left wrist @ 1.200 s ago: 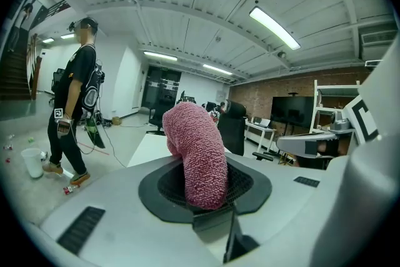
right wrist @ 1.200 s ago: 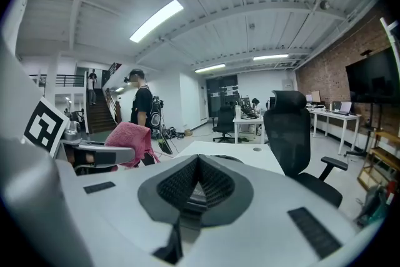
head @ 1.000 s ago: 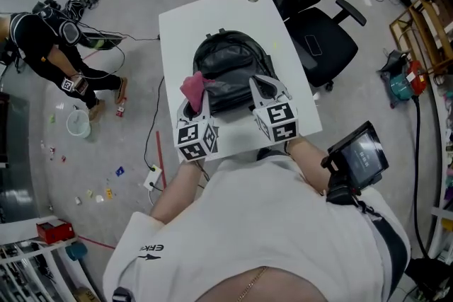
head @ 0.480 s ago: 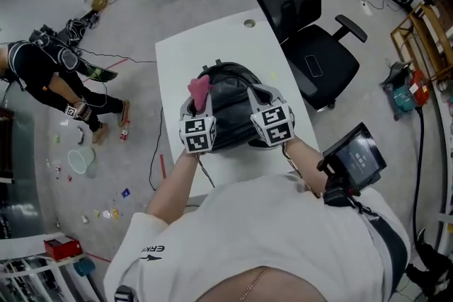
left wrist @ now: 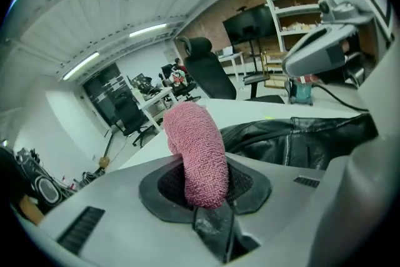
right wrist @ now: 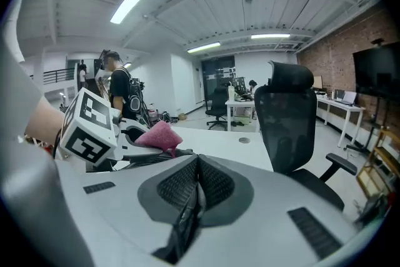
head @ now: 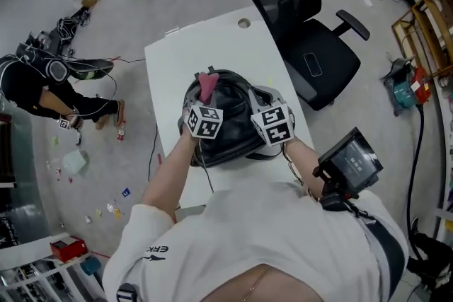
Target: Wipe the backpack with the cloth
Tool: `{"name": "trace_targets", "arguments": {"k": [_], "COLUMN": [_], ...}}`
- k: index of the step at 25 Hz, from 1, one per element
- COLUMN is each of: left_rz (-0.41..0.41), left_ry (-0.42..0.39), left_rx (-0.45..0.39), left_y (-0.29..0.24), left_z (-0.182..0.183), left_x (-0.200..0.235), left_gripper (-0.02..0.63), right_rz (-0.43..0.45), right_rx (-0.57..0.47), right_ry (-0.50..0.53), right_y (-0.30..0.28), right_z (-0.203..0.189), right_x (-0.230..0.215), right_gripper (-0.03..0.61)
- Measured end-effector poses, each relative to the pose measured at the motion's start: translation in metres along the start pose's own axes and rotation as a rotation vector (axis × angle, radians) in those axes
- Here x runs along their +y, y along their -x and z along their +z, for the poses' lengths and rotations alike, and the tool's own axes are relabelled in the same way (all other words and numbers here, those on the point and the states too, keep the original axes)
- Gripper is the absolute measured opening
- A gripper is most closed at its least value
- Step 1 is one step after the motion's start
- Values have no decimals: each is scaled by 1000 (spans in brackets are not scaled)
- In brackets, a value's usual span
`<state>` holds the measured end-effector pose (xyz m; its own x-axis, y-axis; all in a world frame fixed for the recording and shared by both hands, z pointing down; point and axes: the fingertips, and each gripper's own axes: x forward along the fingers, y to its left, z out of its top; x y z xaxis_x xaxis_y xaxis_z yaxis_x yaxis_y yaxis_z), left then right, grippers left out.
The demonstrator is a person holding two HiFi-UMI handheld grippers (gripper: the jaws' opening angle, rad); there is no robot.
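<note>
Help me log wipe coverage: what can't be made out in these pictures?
1. Head view: whether the cloth touches the backpack; the left tool and its marker cube cover the contact.
2. Right gripper view: whether the shut right tool pinches any backpack material; its jaws meet too tightly to tell.
3. Head view: the backpack's near side, hidden under both tools and the forearms.
</note>
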<state>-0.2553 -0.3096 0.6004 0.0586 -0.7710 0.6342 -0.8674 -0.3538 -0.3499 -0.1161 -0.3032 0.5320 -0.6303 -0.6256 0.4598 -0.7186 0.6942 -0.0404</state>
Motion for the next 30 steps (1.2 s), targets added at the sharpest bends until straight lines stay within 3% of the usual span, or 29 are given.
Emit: {"name": "trace_targets", "arguments": {"k": [10,13,18,25,30], "left_rz": [-81,-95,-103,-96,-101], "left_ry": [-454,-558,-568,-548,-547], "left_rx": [206,258,297,415,449], "left_y": [-74,-82,-82,-57,-42], "left_z": [-18,-30,-42,-102,-122], "left_x": [-25,-26,-12,24,40], "left_gripper": [92,92,92,92,92], "right_rz": [-5,-4,1,11,9], "right_rx": [45,51,52,51,48], "right_ry": [-59,-64,-69,-67,-69], "right_y": [-24,-28,-30,-32,-30], "right_z": [-15,-18,-17,-18,-15], "right_x": [-23,-24,-29,-21,-19], "right_gripper": [5,5,5,5,5]}}
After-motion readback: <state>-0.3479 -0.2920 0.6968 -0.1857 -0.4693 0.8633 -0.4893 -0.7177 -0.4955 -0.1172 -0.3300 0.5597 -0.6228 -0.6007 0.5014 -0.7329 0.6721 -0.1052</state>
